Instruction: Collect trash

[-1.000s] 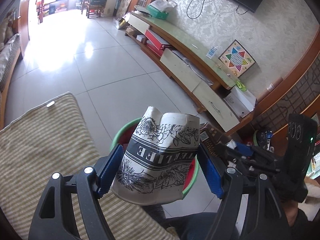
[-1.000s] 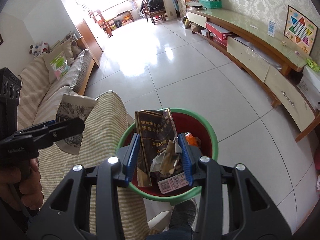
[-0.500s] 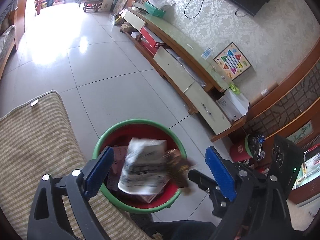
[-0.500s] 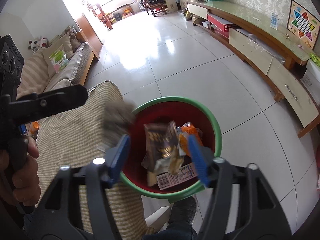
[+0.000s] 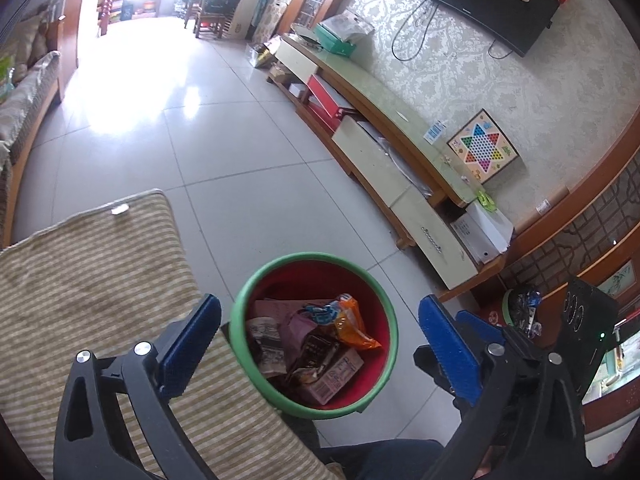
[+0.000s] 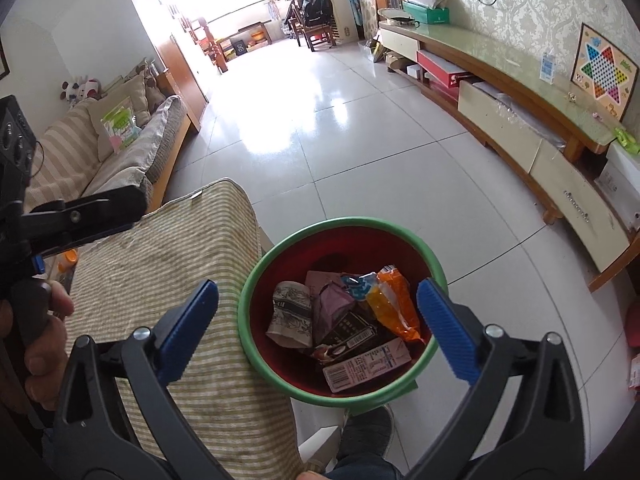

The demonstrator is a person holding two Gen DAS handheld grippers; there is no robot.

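A red bin with a green rim stands on the tiled floor beside a striped cushion. Inside lie a crushed paper cup with black flower print, a dark wrapper, an orange packet, and a pink carton. My left gripper is open and empty above the bin. My right gripper is open and empty above the bin too. The right gripper also shows at the right in the left wrist view.
A striped cushion lies left of the bin. A long low TV cabinet runs along the right wall. A sofa stands at the left. A shoe is just below the bin.
Both grippers opened. The paper cup dropped from the left gripper and the dark wrapper from the right gripper; both now lie in the bin.
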